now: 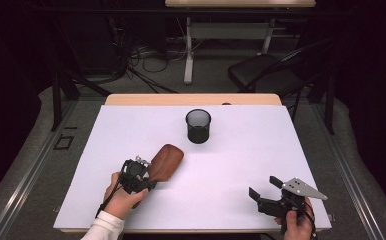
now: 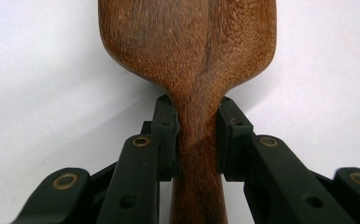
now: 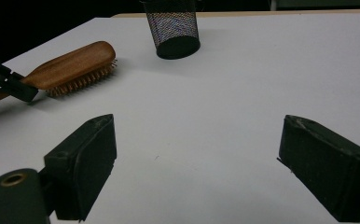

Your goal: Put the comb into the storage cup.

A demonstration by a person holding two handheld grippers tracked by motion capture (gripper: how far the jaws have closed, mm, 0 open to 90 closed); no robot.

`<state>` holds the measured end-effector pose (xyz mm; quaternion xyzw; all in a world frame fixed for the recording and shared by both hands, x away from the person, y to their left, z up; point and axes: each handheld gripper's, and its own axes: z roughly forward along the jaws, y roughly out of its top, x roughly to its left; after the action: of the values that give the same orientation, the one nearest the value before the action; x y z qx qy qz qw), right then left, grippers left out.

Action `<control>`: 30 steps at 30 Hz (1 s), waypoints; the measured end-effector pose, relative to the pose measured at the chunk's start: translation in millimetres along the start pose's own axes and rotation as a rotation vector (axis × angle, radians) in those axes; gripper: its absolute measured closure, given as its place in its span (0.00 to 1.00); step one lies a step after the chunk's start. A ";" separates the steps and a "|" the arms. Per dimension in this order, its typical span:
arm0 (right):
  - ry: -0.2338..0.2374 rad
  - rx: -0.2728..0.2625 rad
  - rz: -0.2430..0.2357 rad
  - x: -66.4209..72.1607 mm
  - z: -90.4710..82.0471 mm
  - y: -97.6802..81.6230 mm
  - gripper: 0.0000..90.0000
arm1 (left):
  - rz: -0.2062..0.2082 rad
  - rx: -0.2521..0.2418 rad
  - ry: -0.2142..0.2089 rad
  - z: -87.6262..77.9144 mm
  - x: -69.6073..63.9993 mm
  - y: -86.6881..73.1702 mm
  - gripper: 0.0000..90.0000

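Three risks I can see from where I'm standing, plus current state:

1. State: left gripper (image 1: 148,181) is clamped on the neck of the wooden hairbrush (image 1: 165,161), jaws pinching right where handle widens into head (clear in the left gripper view (image 2: 196,140)). Brush sits at the near-left of the white table (image 1: 261,150), bristles facing down, head pointing toward the mesh cup (image 1: 198,126), which stands well apart near the far middle.

2. Right gripper (image 1: 265,190) is idle at near-right, jaws spread wide, nothing between them. Not touching anything.

3. Risk: pivot in the grip. Neck is smooth, rounded wood, and the pads hold a narrow section. Head is the heavy end and overhangs forward, so my guess is it droops or rolls on lift unless squeeze is firm.

4. Risk: cup tips. Looks like light mesh, unsupported, free-standing. If the brush is meant to go in, a handle or head catching the rim would likely shove or topple it. Right gripper could steady it, but it's far off now.

5. Risk: wrong end down. Head looks close to the cup's opening in width; from these views I can't tell if it fits. Handle-first seems safer, but needs a regrip or wrist flip.

6. Risk: bristles dragging on the table surface if slid rather than lifted.
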<state>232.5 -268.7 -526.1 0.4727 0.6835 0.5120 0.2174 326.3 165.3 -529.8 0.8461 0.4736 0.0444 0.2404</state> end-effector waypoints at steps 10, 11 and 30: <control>0.000 0.001 -0.001 -0.4 -0.1 0.0 0.12 | -0.023 -0.048 -0.038 -3.2 5.7 -2.0 0.80; -0.002 -0.002 -0.004 -0.8 0.2 -0.1 0.12 | -0.027 -0.057 -0.039 -4.1 6.5 -2.3 0.80; -0.003 0.000 -0.006 -1.0 0.3 -0.2 0.13 | -0.025 -0.184 -0.053 -22.4 5.7 -4.1 0.80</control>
<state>233.1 -269.4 -526.5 0.4716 0.6843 0.5107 0.2201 319.5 180.0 -512.8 0.8154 0.4713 0.0623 0.3301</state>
